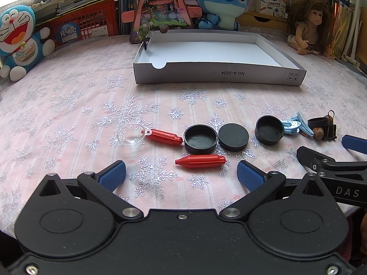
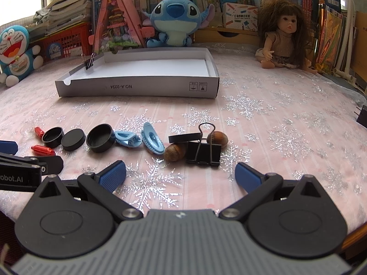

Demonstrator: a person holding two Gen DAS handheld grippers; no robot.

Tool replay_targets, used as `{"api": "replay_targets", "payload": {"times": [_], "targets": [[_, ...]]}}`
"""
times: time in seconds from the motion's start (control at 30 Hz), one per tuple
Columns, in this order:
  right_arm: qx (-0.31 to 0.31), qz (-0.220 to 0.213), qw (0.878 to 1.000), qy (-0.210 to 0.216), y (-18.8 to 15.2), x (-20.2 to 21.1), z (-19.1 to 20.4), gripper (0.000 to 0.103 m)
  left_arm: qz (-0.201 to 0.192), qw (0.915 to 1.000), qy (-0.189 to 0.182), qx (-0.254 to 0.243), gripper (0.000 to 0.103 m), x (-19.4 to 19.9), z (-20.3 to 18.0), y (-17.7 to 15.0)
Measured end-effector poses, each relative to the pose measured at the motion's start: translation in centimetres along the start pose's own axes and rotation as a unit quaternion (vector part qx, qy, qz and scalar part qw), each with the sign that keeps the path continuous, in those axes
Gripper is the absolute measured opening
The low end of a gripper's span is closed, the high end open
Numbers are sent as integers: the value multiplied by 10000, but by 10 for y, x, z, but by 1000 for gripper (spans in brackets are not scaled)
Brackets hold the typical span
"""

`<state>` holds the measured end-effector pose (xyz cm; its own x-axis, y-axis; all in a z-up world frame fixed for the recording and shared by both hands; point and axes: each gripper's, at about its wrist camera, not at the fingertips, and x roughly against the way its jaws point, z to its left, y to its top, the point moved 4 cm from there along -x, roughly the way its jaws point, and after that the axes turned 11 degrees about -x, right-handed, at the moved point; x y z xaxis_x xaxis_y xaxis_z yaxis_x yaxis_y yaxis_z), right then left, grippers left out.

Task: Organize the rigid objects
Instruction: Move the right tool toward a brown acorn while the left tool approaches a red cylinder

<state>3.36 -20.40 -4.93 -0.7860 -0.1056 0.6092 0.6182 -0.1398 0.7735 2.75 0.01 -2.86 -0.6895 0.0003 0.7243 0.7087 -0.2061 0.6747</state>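
Note:
A row of small objects lies on the pink snowflake cloth. In the left wrist view: a clear lens [image 1: 130, 135], two red capsules [image 1: 200, 160] [image 1: 164, 136], three black caps [image 1: 200, 138] [image 1: 233, 137] [image 1: 269, 130], blue hair clips [image 1: 297, 125]. My left gripper [image 1: 181, 176] is open and empty, just short of the nearer capsule. In the right wrist view: two acorns [image 2: 174, 152] [image 2: 218, 139], a black binder clip [image 2: 203, 152], blue clips [image 2: 152, 141]. My right gripper [image 2: 180, 175] is open and empty, just short of the binder clip. A white box tray [image 2: 137, 87] stands behind.
Another binder clip [image 2: 89, 63] grips the tray's left wall. Doraemon [image 1: 17, 39] and Stitch [image 2: 173, 20] plush toys, a doll [image 2: 283, 41], a red crate [image 1: 87, 23] and books line the back edge. The right gripper's finger [image 1: 330, 162] shows at the left view's right side.

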Motion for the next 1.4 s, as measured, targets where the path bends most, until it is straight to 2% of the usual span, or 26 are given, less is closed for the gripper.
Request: {"api": "replay_targets", "payload": {"times": [0.4,0.5,0.7,0.77,0.8,0.87,1.07,1.23,1.4], "targets": [[27,-233,9996,129,-3,-1,-2,103,-148,9998,103,49,102,2,9,-1],[-78,-183,9997,150,1,1,-5,102,-227,9997,6,3,91,6,6,0],[-238,-371,9987,243,8,11,-15,90,-374,9991,-130,-136,70,13,-3,2],[-126,-456,9986,252,8,15,-15,81,-411,9988,-201,-159,62,15,-4,2],[-76,-516,9983,261,8,18,-16,78,-418,9987,-238,-156,60,16,-5,2],[15,-565,9978,333,7,22,-14,61,-430,9986,-290,-138,57,17,-6,2],[300,-478,9961,672,3,24,-5,35,-470,9979,-431,-120,47,18,-8,2],[516,-353,9951,760,4,16,0,31,-484,9977,-474,-88,43,18,-7,1],[742,-299,9943,709,9,8,-2,39,-510,9975,-487,-100,43,18,-7,1]]}}
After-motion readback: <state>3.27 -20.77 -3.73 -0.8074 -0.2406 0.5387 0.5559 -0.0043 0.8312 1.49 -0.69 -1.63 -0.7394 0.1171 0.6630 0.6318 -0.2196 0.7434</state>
